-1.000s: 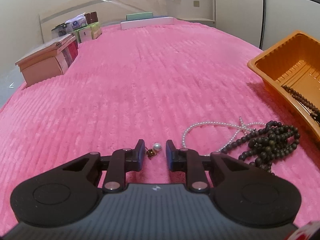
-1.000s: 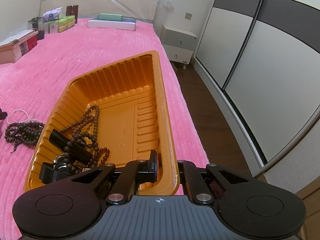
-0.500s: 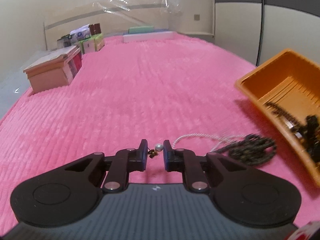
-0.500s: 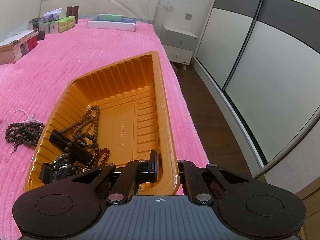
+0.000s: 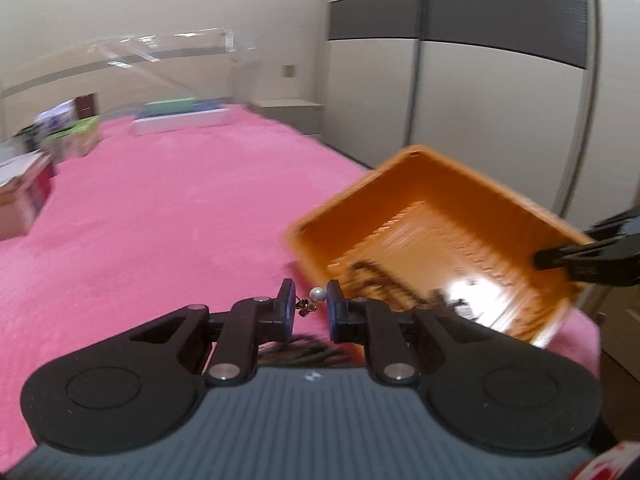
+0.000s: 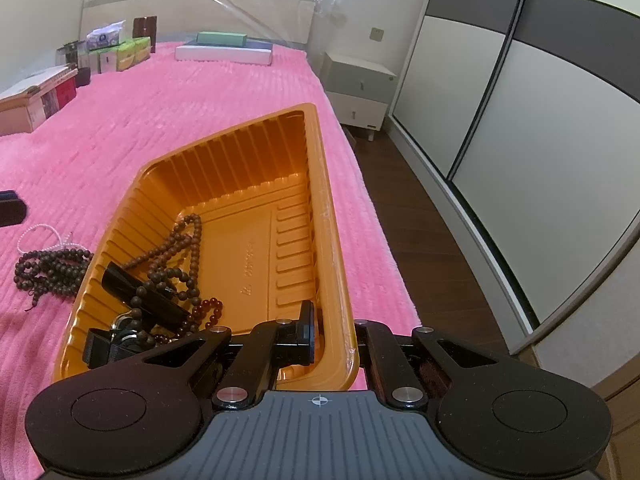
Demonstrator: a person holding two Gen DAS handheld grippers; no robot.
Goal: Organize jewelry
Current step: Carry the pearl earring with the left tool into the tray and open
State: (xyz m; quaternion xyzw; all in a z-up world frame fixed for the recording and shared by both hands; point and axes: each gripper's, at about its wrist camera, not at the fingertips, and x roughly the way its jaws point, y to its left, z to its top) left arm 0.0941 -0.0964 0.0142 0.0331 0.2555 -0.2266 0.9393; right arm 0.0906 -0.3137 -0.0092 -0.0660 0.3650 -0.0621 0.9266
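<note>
Orange tray on pink blanket; right gripper clamped on its near rim. Left gripper pinches a pearl earring just short of the tray's corner (view blurred). Risk: grip looks marginal; a jolt could drop the earring into the plush.
</note>
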